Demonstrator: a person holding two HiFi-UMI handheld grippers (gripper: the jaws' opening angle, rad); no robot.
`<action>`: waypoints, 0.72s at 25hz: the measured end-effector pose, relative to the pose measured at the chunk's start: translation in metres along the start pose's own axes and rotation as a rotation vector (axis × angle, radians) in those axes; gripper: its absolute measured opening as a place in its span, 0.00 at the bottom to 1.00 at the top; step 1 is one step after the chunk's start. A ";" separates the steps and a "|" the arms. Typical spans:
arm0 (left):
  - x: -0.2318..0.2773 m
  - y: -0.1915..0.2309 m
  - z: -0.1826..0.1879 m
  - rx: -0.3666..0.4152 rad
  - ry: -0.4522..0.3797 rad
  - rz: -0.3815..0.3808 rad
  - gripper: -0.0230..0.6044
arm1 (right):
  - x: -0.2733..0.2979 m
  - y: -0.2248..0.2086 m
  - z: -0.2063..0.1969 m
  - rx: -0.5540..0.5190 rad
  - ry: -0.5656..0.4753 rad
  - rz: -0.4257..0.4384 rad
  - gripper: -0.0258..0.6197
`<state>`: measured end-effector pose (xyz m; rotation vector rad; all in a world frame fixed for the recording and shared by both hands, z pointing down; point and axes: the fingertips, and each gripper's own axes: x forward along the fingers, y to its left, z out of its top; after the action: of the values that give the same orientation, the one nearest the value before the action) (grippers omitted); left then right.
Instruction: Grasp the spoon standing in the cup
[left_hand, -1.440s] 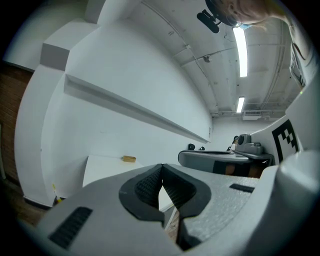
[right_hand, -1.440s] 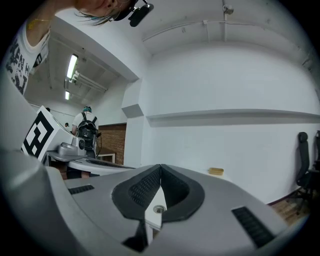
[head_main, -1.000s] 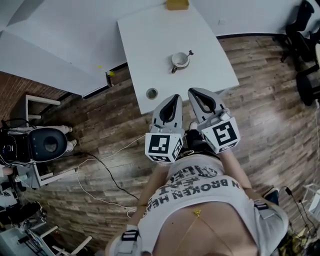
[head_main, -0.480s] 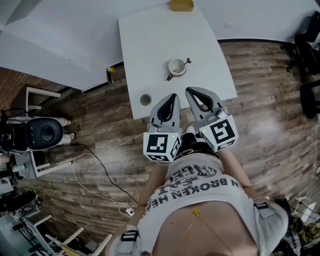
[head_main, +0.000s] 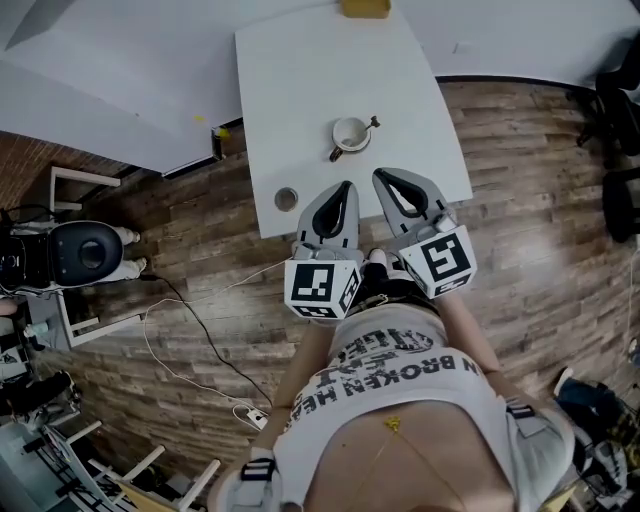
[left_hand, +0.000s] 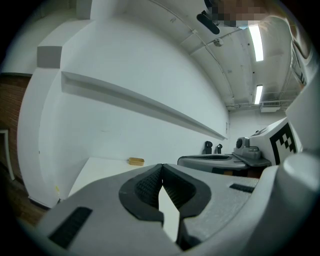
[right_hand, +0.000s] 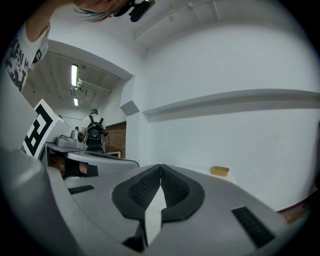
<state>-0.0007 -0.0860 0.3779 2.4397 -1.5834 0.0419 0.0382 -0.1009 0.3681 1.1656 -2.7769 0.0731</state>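
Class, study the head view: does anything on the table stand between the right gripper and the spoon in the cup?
Nothing visible does. Only bare table lies between the right gripper and the spoon in the cup. The small round object sits off to the left, and the yellow object is at the far edge.

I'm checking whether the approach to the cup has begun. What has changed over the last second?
Both grippers have come forward toward the cup. The left gripper and right gripper now reach further over the near edge of the table. Nothing was taken hold of or let go. Unchanged: both grippers stay shut and empty, and the spoon stands in the cup, untouched.
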 end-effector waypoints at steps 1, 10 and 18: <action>0.002 0.002 0.000 0.001 0.003 -0.004 0.04 | 0.001 -0.002 -0.002 -0.002 0.003 -0.007 0.05; 0.039 0.017 0.002 0.008 0.028 -0.107 0.04 | 0.026 -0.023 -0.005 0.026 0.023 -0.092 0.05; 0.066 0.054 0.015 0.009 0.032 -0.196 0.04 | 0.069 -0.030 0.005 0.010 0.038 -0.162 0.05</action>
<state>-0.0231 -0.1694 0.3825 2.5747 -1.3268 0.0545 0.0112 -0.1716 0.3722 1.3710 -2.6415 0.0916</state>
